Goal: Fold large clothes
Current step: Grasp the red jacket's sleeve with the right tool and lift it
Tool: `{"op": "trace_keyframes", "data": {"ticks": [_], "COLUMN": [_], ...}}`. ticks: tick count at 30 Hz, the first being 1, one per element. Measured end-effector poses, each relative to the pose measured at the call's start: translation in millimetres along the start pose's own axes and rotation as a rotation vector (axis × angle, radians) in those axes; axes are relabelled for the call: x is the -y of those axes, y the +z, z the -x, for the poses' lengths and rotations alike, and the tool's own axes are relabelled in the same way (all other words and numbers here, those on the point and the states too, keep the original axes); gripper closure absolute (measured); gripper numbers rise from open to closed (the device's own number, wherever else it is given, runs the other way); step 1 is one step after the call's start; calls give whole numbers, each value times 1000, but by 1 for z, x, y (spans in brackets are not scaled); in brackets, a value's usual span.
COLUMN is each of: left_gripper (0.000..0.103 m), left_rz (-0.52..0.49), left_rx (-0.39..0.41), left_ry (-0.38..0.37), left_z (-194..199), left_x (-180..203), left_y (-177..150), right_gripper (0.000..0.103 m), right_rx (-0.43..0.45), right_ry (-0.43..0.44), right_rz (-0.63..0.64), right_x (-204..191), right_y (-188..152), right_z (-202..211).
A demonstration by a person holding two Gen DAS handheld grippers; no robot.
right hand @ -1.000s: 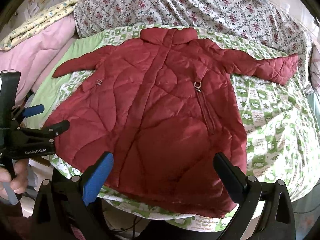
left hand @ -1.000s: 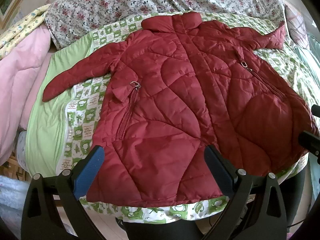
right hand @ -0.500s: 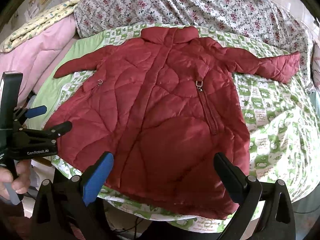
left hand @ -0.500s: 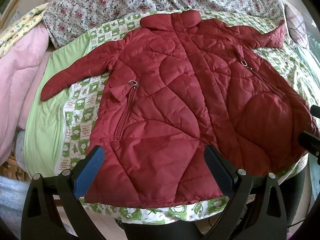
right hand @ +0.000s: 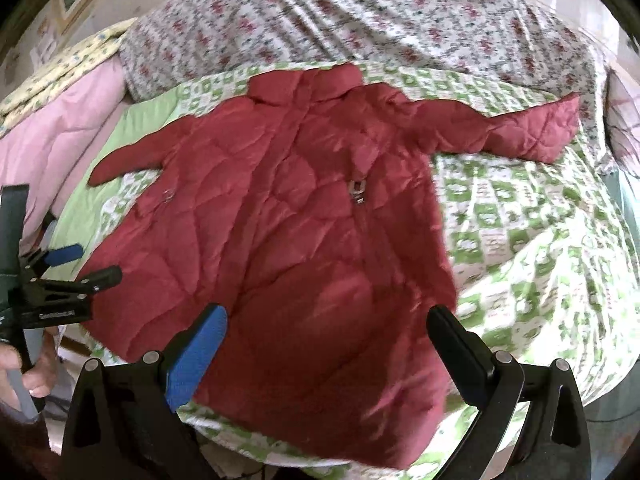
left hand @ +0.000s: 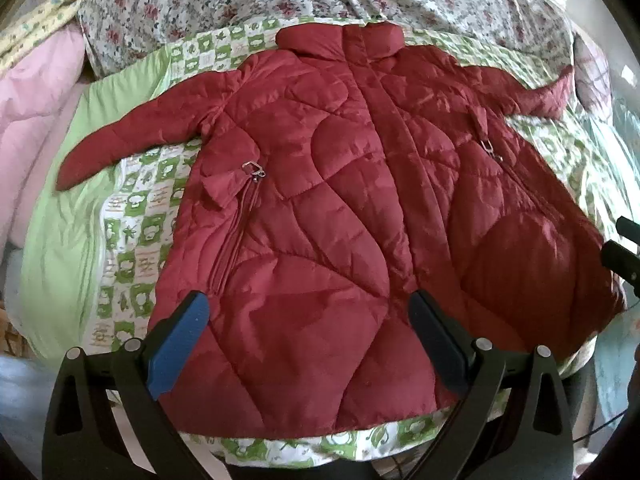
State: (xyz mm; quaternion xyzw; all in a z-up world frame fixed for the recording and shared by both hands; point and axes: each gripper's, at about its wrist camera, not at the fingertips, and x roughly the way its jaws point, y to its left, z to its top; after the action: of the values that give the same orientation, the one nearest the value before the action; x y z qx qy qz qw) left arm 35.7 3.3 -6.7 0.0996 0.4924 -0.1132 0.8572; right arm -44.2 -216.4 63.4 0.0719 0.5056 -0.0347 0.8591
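1. Left gripper (left hand: 308,344) is hovering over the hem, jaws spread wide apart, gripping nothing.
2. Right gripper (right hand: 324,344) is doing the same on its side: jaws wide apart, empty, hanging above the lower part of the coat.
3. Red quilted jacket (left hand: 360,220) is lying flat, front up, zipped closed, collar at the far end, hem at the near edge of the bed.
4. Both sleeves are sticking out sideways: left sleeve (left hand: 132,136) is angling out over the green sheet (left hand: 60,240), right sleeve (right hand: 520,128) is reaching out over the checked bedspread (right hand: 520,220).
5. Floral quilt (right hand: 360,20) is piled behind the collar; pink blanket (left hand: 32,100) is sitting off to the left.
6. Step, as judged: pre-fold approach, no fold started yet, garment fully spread.
7. Next move probably calls for each gripper going out to a sleeve or side edge, pinching the puffy fabric firmly, then carrying it inward across the body. Padding looks slippery and springy, so shallow pinches risk slipping.
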Motion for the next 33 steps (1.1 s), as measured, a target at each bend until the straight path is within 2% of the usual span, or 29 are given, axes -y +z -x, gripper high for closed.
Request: {"op": "trace_keyframes", "data": {"ticks": [4, 9, 19, 24, 27, 31, 33], "left_gripper": [3, 3, 3, 3, 3, 3, 3], "left_rz": [19, 32, 1, 71, 93, 77, 64], "left_rx": [-8, -68, -34, 6, 32, 67, 70], "left_ry": [-11, -13, -26, -75, -53, 59, 92], "left_z": [-10, -30, -46, -50, -54, -60, -63], "left_x": [-4, -5, -1, -9, -12, -13, -12], "left_y": [10, 19, 42, 52, 58, 66, 68], "right_gripper": [2, 2, 2, 3, 3, 4, 4], "right_rx": [28, 43, 118, 152, 173, 190, 195], "right_ry": [6, -20, -45, -98, -112, -134, -153], "right_rz": [-36, -105, -353, -489, -568, -644, -665], "right_x": [23, 60, 182, 248, 284, 319, 332], "right_y": [13, 30, 94, 128, 150, 176, 189], "right_z": [-7, -15, -32, -47, -58, -75, -82]}}
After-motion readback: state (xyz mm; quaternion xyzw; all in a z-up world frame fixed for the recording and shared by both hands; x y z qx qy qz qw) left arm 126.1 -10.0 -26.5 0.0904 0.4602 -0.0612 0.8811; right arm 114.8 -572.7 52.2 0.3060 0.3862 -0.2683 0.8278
